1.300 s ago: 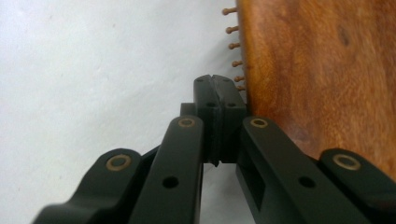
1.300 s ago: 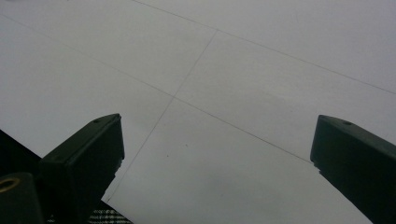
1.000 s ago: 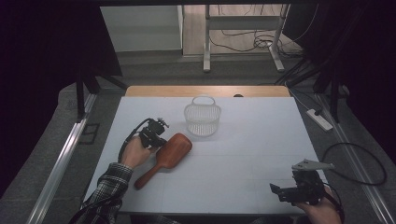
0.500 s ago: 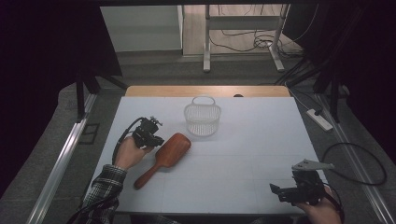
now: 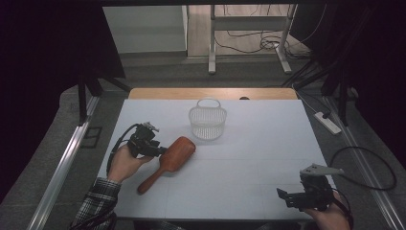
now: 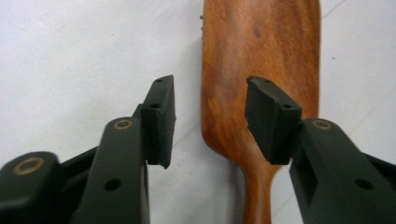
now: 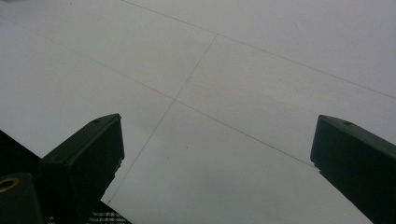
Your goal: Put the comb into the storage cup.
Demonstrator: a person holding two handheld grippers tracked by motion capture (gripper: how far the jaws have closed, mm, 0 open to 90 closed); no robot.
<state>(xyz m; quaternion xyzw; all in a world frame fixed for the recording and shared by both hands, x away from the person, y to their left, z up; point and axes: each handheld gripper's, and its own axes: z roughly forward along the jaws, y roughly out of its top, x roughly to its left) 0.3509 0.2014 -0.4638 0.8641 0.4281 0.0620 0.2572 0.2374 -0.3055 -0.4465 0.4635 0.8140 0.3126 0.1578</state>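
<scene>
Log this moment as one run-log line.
left tool: open, just opening, above brown wooden hairbrush | right tool: open | white wire basket: untouched

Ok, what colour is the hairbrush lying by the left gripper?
Reddish-brown wood, the hairbrush; the left gripper view shows its grain best.

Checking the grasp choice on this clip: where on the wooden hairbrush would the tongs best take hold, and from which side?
Probably the narrow neck where the handle meets the paddle head of the wooden hairbrush, coming from above. It lies flat on the white table, so only its side edges offer purchase, and the head looks wide. The left tongs, whose jaws have just been opening, stand apart over that neck without pressing it.
</scene>
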